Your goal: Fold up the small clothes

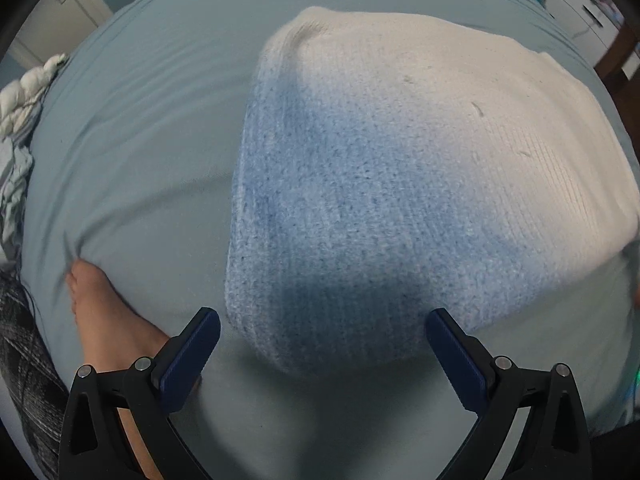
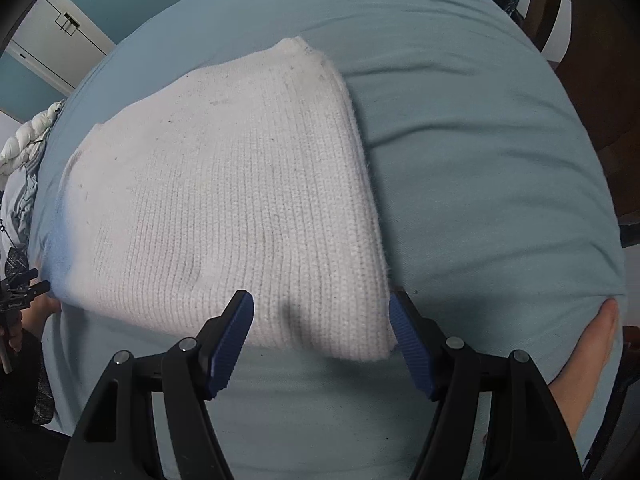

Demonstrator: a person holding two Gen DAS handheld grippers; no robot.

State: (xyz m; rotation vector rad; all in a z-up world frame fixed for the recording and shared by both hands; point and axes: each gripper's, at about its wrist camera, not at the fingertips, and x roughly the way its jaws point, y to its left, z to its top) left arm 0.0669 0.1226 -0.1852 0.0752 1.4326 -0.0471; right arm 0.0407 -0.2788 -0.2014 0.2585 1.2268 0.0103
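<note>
A folded white-and-blue knitted sweater (image 1: pixel 400 184) lies on the bed's pale blue sheet (image 1: pixel 152 152). The left hand-held gripper (image 1: pixel 322 344) and right hand-held gripper (image 2: pixel 321 334) both stand wide, empty, at its near edge. A bare foot (image 1: pixel 100 312) presses the sheet at left; crumpled white bedding (image 1: pixel 24 96) is cut off there.

Background items: bedding and furniture.
Blue-grey bedsheet (image 1: pixel 152 152) fills the frame; white quilted item (image 1: pixel 24 96) at left edge; white cabinets (image 2: pixel 60 36) upper left.
</note>
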